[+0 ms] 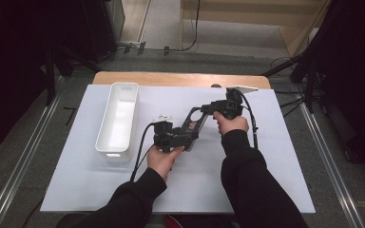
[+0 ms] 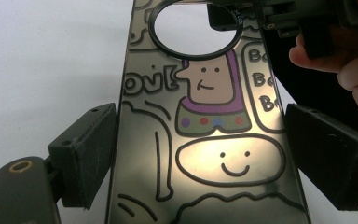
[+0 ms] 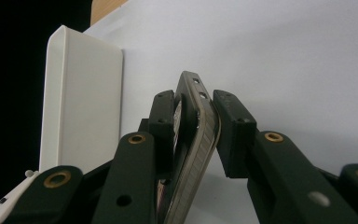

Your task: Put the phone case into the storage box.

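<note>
Phone case (image 1: 193, 123) spans both grippers above the table (image 1: 266, 180), long axis 7-to-1 o'clock. Left gripper (image 2: 200, 154) clamps its width; right gripper (image 3: 193, 128) pinches the far end edge-on.

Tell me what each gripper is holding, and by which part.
Both hold the phone case. The left gripper spans its long side edges; the right gripper pinches its front and back near the camera-hole end.
</note>
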`<state>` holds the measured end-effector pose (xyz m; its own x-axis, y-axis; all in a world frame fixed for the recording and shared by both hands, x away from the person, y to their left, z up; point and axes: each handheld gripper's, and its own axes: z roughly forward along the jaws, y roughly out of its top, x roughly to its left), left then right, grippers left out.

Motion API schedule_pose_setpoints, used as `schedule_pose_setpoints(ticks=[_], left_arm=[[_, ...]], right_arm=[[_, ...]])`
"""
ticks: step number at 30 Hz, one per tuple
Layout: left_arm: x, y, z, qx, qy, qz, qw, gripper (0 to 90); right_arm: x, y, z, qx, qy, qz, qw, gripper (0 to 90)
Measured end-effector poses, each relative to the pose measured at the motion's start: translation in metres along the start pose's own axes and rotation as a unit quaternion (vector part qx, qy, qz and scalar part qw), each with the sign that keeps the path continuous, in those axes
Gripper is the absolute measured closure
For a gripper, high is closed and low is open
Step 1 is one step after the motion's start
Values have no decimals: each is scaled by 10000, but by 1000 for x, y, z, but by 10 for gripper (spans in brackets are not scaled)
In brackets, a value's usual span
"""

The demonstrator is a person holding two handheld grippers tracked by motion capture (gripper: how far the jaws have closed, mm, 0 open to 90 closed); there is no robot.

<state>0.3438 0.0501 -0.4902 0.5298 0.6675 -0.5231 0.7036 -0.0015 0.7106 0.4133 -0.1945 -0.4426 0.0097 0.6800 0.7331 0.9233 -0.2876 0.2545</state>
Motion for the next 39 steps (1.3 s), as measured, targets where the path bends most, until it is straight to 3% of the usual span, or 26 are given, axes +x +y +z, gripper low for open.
schedule_pose_setpoints(ticks=[9,30,39], left_arm=[[0,-1,1,-30,-38,-59,10000,118],[2,-1,1,-96,-102,-184,9997,118],[3,-1,3,-66,-160,-189,9997,117]], right_arm=[[1,1,-1,-22,45,77,10000,721],[17,6,-1,19,32,-45,10000,756],[18,7,-3,68,67,10,10000,766]])
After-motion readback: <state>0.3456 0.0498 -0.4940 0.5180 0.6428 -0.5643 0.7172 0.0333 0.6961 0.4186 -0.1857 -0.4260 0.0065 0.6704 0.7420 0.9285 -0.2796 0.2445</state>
